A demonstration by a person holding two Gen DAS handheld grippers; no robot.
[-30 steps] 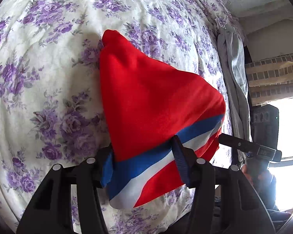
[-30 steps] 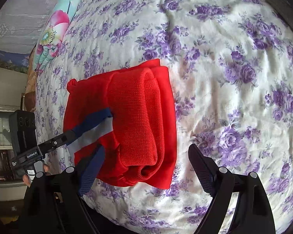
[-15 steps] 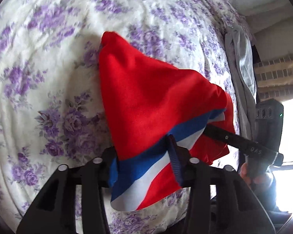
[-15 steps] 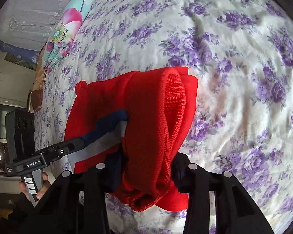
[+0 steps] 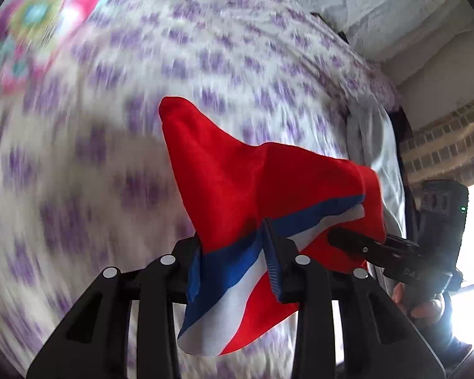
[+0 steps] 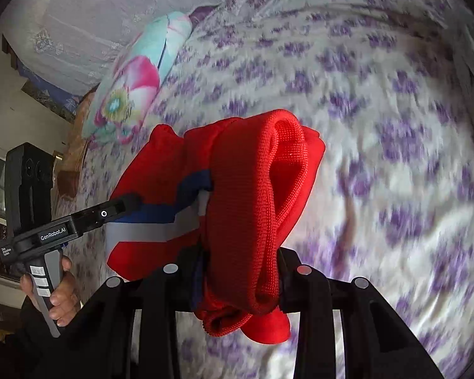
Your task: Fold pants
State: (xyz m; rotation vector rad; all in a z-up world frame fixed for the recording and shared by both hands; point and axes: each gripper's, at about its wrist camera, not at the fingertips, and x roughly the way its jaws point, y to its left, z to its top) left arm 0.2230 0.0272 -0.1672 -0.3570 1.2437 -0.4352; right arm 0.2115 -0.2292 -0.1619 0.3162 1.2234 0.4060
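Purple-flowered bedding covers the bed (image 5: 117, 164), blurred in both views, with a bright floral pillow (image 6: 136, 79) at its far end. Over it hang the red pants (image 5: 237, 173), bunched and clear of the bed as far as I can tell, strung between the two claws. The left claw (image 5: 233, 268) pinches the end with the blue and white stripe; the right claw (image 6: 240, 271) is clamped on the thick ribbed band. So the bundle's long axis runs claw to claw, each holding one end, neither nearer. Laying it down, I'd guess, means lowering both ends together.
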